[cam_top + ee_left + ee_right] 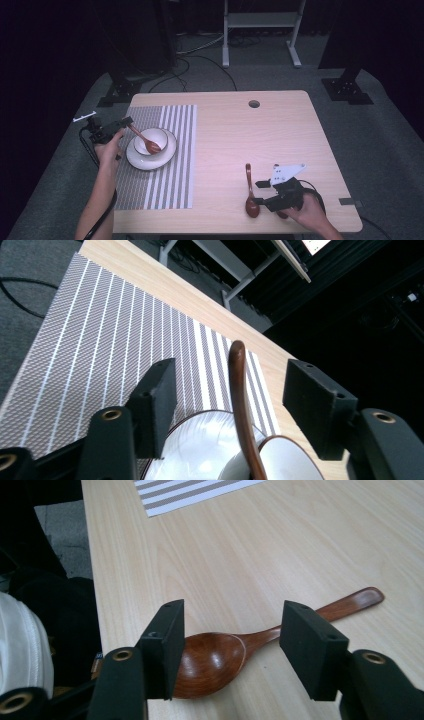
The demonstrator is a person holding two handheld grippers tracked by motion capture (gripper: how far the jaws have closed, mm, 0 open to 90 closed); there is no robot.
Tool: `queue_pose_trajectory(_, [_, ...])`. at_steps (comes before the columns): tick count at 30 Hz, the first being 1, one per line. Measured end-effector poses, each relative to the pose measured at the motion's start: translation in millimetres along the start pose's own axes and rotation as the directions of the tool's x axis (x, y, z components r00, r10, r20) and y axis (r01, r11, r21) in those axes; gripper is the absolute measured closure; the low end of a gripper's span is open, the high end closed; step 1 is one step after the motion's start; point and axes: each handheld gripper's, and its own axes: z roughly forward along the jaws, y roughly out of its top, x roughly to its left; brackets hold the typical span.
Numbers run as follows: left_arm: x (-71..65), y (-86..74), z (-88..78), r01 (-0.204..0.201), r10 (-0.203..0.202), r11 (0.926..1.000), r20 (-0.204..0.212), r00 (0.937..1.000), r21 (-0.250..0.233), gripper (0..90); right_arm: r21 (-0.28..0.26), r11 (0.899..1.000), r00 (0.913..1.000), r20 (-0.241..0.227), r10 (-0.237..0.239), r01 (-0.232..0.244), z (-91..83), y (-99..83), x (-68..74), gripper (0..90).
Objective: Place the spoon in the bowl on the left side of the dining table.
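Note:
A brown wooden spoon (145, 140) leans in a white bowl (159, 131) on a white plate (167, 152), both on a striped placemat (170, 185). My left gripper (125, 122) is at the spoon's raised handle end. In the left gripper view the handle (240, 390) rises between the jaws of the left gripper (232, 372), which stand apart from it on both sides, above the plate (195, 440) and bowl (295, 462). A second brown spoon (248, 180) lies flat on the table. My right gripper (258, 193) straddles its bowl end (215, 660), open (230, 625).
The light wooden table (280, 140) has a round cable hole (254, 104) near its far edge. Its front edge runs just below my right hand. A white frame (260, 30) and black stands (345, 85) sit on the grey floor beyond. The placemat's corner (190, 492) shows in the right gripper view.

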Motion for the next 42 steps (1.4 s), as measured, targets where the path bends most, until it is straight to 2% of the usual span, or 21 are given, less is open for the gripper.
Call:
queue_pose_trajectory(5, [1.9, -2.4, -10.5, 0.013, -0.013, 0.9999, 0.001, 0.9999, 0.0, 28.6, -0.019, 1.0, 0.9996, 0.013, 0.024, -0.023, -3.9, -0.8, -4.0, 35.5])
queue_pose_trajectory(11, [-1.0, -7.4, -24.5, -0.035, 0.035, 0.9993, -0.019, 0.9992, 0.012, 21.3, -0.018, 0.999, 0.9992, 0.015, 0.038, -0.037, -4.7, -2.4, -6.4, 33.2])
queue_pose_trajectory(20, [-14.7, -15.4, -40.0, -0.109, 0.109, 0.9937, 0.005, 0.994, 0.027, 11.4, -0.026, 0.998, 0.9976, 0.028, 0.064, -0.063, -6.8, -4.3, -14.3, 31.8])
queue_pose_trajectory(29, [-37.2, -28.0, -47.8, -0.189, 0.186, 0.9801, 0.047, 0.9815, 0.063, 9.7, -0.027, 0.997, 0.9965, 0.043, 0.071, -0.07, -10.1, -0.5, -14.7, 31.3])
queue_pose_trajectory(37, [-55.9, -36.7, -48.2, -0.221, 0.212, 0.9723, 0.102, 0.9718, 0.077, 9.6, -0.025, 0.996, 0.995, 0.054, 0.084, -0.083, -12.8, -3.6, -15.7, 31.3])
queue_pose_trajectory(39, [-61.5, -38.9, -47.4, -0.239, 0.229, 0.968, 0.118, 0.9662, 0.077, 9.6, -0.025, 0.996, 0.9949, 0.055, 0.084, -0.083, -13.6, -4.7, -15.5, 31.3])
queue_pose_trajectory(42, [-70.4, -42.8, -45.8, -0.276, 0.264, 0.9576, 0.128, 0.956, 0.084, 9.6, -0.028, 0.996, 0.9942, 0.059, 0.09, -0.088, -15.2, -6.9, -16.0, 31.3])
